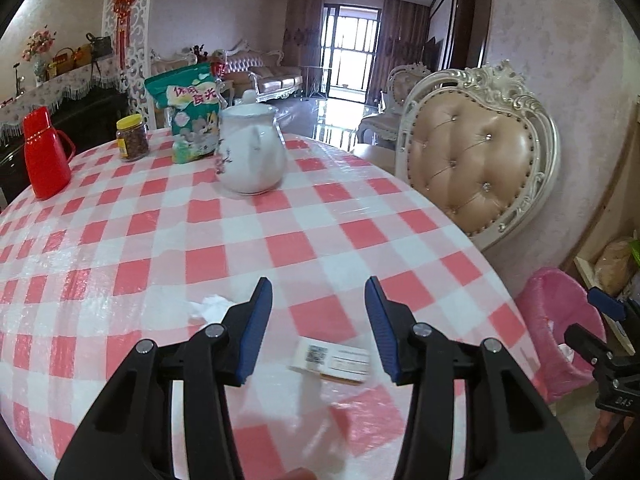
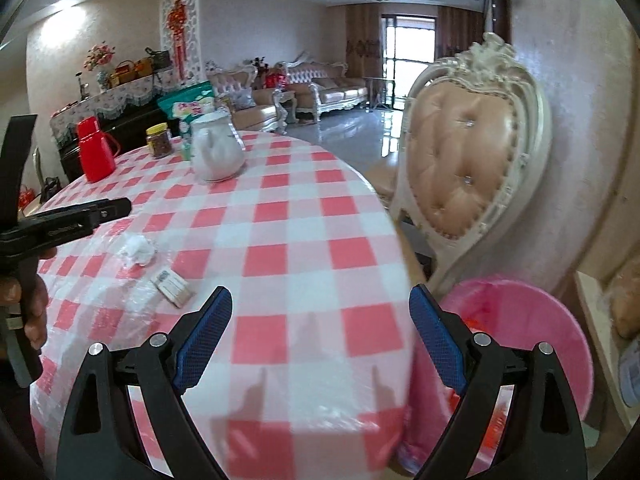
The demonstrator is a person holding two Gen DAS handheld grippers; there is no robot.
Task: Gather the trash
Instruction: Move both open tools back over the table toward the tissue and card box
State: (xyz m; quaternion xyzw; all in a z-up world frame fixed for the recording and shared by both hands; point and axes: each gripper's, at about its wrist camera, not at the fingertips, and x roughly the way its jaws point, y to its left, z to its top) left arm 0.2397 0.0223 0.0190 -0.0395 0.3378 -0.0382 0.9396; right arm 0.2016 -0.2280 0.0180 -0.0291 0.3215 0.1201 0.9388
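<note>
L gripper (image 1: pixel 319 296) jaws apart, empty, above small card box (image 1: pixel 334 363) w/ crumpled tissue (image 1: pixel 212 307) just left. R gripper (image 2: pixel 320 308) wide apart, empty, at table (image 2: pixel 304 216) edge; pink bin (image 2: pixel 528 344) beside, chair (image 2: pixel 472 148) behind.

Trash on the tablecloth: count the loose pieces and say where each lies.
2. A crumpled white tissue lies near the table's near-left edge; a small flat box lies just in front of it, apart. More may be hidden behind the jug.

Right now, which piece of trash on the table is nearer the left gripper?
The small flat box, lying between the open left gripper fingers; the crumpled tissue sits off to their left.
</note>
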